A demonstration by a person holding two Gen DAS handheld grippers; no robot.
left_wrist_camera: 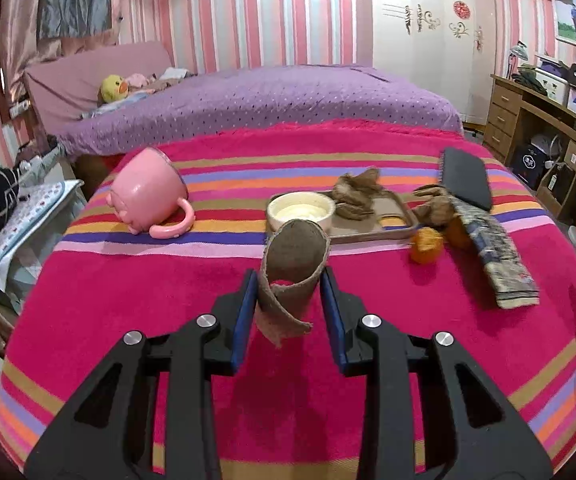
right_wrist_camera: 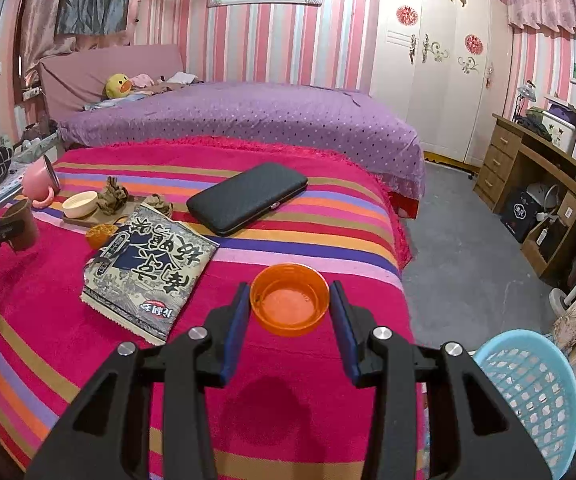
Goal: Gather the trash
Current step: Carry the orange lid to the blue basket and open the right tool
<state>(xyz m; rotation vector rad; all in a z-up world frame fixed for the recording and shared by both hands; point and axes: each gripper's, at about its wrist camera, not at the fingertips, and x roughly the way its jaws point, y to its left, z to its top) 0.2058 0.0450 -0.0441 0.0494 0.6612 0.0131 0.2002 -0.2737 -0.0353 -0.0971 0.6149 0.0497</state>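
A torn brown cardboard tube [left_wrist_camera: 291, 276] was pinched in the left gripper [left_wrist_camera: 289, 292]; an orange plastic cap [right_wrist_camera: 289, 300] was bracketed, contact unclear, by the right gripper [right_wrist_camera: 289, 304] near the striped bed's [right_wrist_camera: 327, 216] right edge.

A striped blanket [right_wrist_camera: 295, 216] covered the surface; on it lay a tipped pink mug [left_wrist_camera: 148, 192], a tray [left_wrist_camera: 399, 230] bearing a bowl [left_wrist_camera: 300, 211] and crumpled paper [left_wrist_camera: 355, 194], an orange peel [left_wrist_camera: 427, 245], a snack bag [right_wrist_camera: 148, 270] and a black case [right_wrist_camera: 248, 198]; the peel touched the bag's edge.
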